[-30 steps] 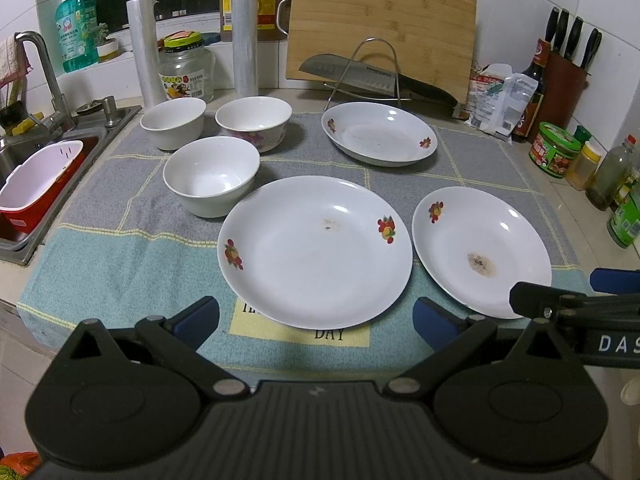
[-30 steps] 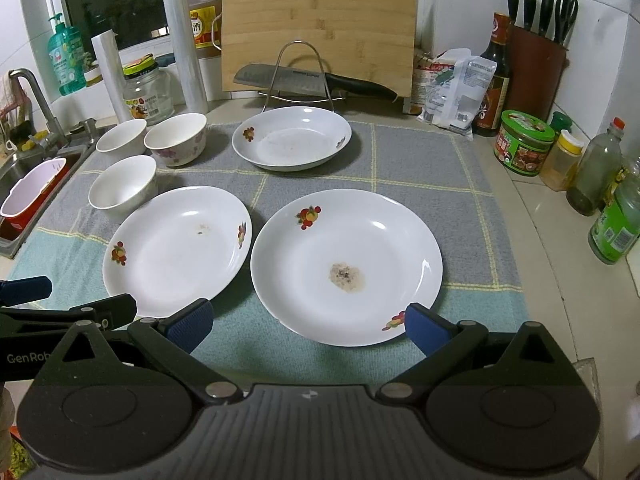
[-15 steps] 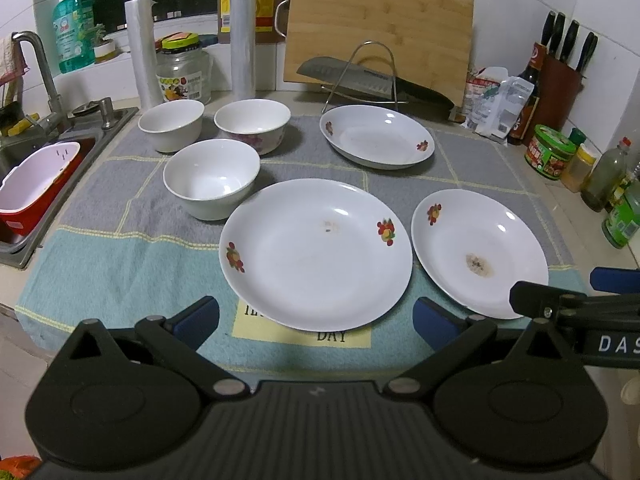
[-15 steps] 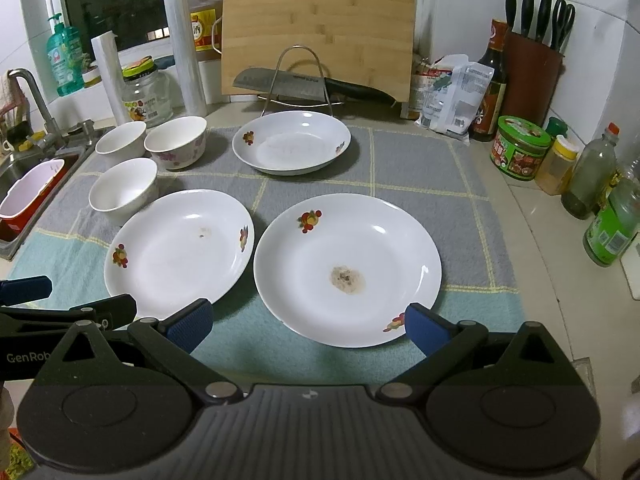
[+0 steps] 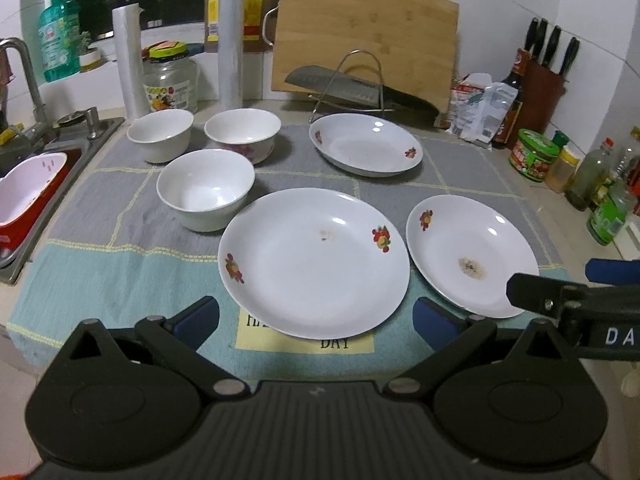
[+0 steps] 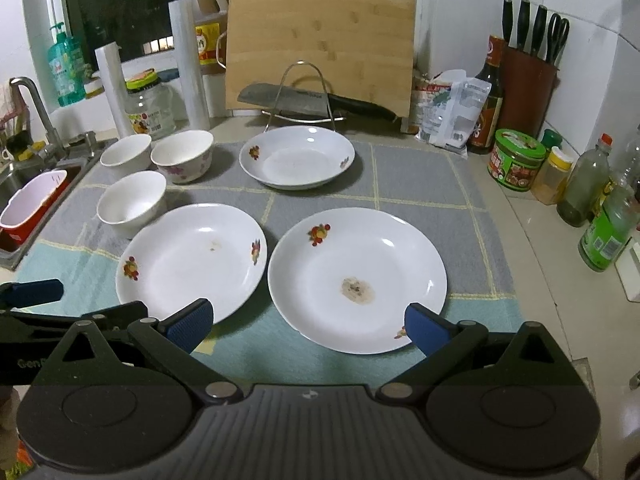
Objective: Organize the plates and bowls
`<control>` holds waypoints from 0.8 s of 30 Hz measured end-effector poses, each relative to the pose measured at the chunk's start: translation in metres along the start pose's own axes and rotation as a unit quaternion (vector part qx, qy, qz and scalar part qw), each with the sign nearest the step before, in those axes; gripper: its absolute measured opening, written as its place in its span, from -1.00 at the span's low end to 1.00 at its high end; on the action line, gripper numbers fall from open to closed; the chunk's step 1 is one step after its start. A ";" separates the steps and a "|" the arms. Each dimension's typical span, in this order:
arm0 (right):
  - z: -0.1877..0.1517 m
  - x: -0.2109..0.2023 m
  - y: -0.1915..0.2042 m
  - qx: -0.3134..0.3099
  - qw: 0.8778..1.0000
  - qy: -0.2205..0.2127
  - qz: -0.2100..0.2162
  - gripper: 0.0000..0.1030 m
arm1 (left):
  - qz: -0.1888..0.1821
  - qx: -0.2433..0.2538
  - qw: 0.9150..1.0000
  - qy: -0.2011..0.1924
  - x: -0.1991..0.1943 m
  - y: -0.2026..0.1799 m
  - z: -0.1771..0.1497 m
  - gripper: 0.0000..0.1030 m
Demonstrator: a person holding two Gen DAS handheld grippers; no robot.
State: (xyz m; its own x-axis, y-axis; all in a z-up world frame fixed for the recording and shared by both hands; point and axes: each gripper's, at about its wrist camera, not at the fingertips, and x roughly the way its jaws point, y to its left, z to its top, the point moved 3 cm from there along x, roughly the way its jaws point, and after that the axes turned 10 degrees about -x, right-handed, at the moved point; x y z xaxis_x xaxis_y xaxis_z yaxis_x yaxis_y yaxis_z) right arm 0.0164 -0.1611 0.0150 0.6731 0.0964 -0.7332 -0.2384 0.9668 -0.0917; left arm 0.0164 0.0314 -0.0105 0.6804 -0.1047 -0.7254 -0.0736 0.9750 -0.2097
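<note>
Plates and bowls sat on a checked cloth point(image 5: 100, 264) covering the counter point(image 6: 560, 312). Nearest the left gripper point(image 5: 316, 318) lay a large plate point(image 5: 314, 262), its near rim covering part of a yellow label of which only "DAY" read clearly. Beside it, apart, lay a stained plate point(image 6: 357, 279), with the right gripper point(image 6: 308, 322) hovering at its near rim. Both grippers were spread wide and held nothing. A third plate point(image 5: 366, 150) rested farther back in front of a wire rack point(image 5: 352, 80) holding a cleaver point(image 5: 340, 86), whose handle end was hard to make out against the leaning cutting board point(image 5: 364, 40). Three bowls point(image 5: 206, 188) clustered at the back left; the rear right one showed a flower print. A sink point(image 5: 60, 148) was cut off at the left edge, and bottles point(image 6: 608, 232) crowded the right edge, their labels unreadable.
</note>
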 end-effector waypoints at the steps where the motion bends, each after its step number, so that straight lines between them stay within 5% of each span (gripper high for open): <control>1: 0.000 -0.001 0.001 0.000 1.000 -0.004 0.000 1.00 | -0.006 0.003 1.000 -0.001 0.000 0.001 0.000 0.98; 10: -0.005 -0.012 -0.001 -0.003 0.999 -0.029 -0.020 1.00 | -0.052 0.048 0.997 -0.026 0.000 -0.002 -0.008 0.98; 24: -0.025 0.007 -0.052 0.039 0.998 -0.010 -0.046 1.00 | -0.088 0.072 0.993 -0.034 0.015 -0.020 -0.021 0.98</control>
State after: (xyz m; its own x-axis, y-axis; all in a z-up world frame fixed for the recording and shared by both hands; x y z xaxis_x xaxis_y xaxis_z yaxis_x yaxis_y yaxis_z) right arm 0.0156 -0.2171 -0.0022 0.7037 0.0110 -0.7104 -0.1203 0.9873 -0.1040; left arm 0.0128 0.0064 -0.0310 0.7212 -0.2673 -0.6391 0.1525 0.9612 -0.2299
